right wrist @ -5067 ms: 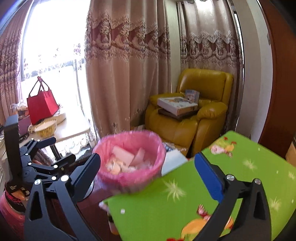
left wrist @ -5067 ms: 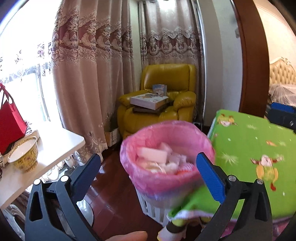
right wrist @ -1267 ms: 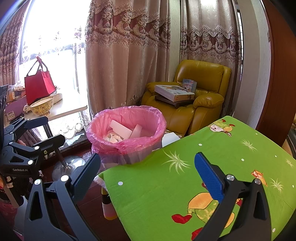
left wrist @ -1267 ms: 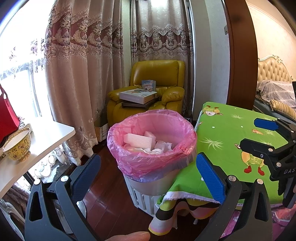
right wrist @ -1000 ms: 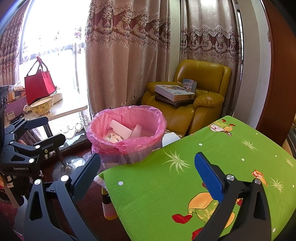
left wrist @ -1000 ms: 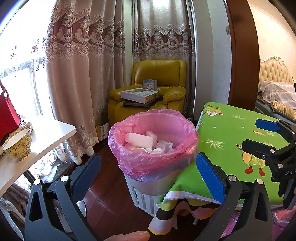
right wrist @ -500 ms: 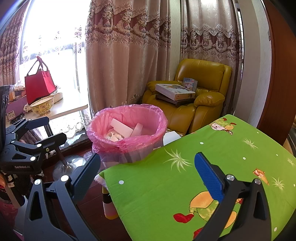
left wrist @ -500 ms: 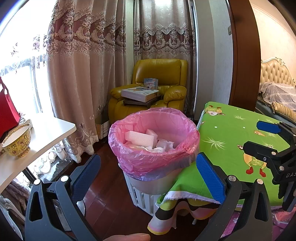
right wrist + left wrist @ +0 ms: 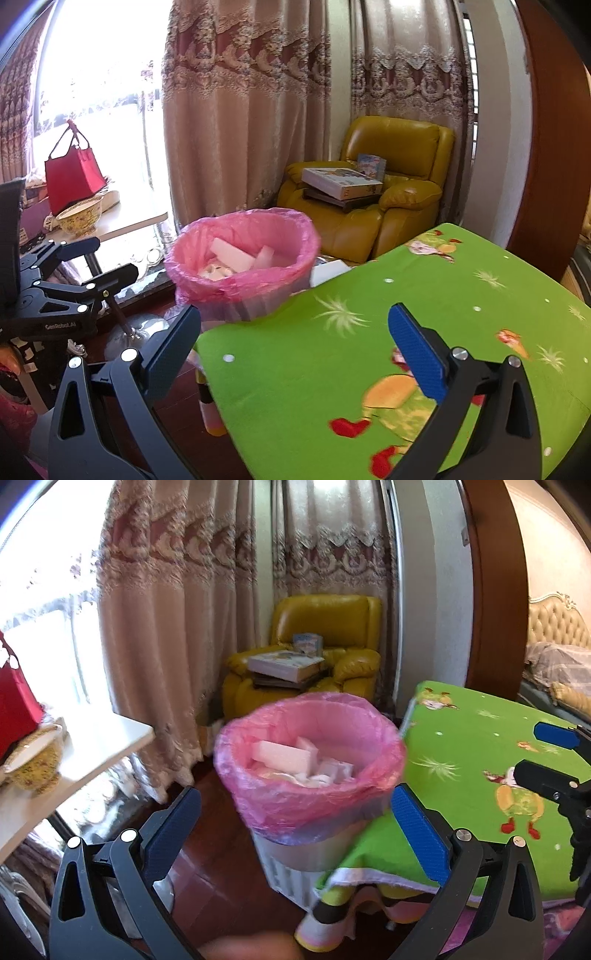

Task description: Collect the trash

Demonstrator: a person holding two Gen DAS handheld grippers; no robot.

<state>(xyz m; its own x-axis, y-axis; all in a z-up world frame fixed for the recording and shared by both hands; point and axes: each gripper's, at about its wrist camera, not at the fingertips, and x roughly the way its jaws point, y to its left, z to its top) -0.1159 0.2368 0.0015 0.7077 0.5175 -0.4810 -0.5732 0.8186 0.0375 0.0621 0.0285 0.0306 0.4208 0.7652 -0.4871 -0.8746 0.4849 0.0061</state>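
Note:
A white bin with a pink liner stands on the wood floor beside the green table; it also shows in the right wrist view. White foam pieces and crumpled paper lie inside it. My left gripper is open and empty, just in front of the bin. My right gripper is open and empty above the green tablecloth. The right gripper also shows at the right edge of the left wrist view, and the left gripper shows at the left of the right wrist view.
A yellow armchair with boxes stands behind the bin by the curtains. A white side table holds a patterned bowl and a red bag. A bed lies past the wooden door frame.
Both views have shifted and blurred slightly. The left gripper has drifted a little right and nearer the bin. Both grippers stay open and empty.

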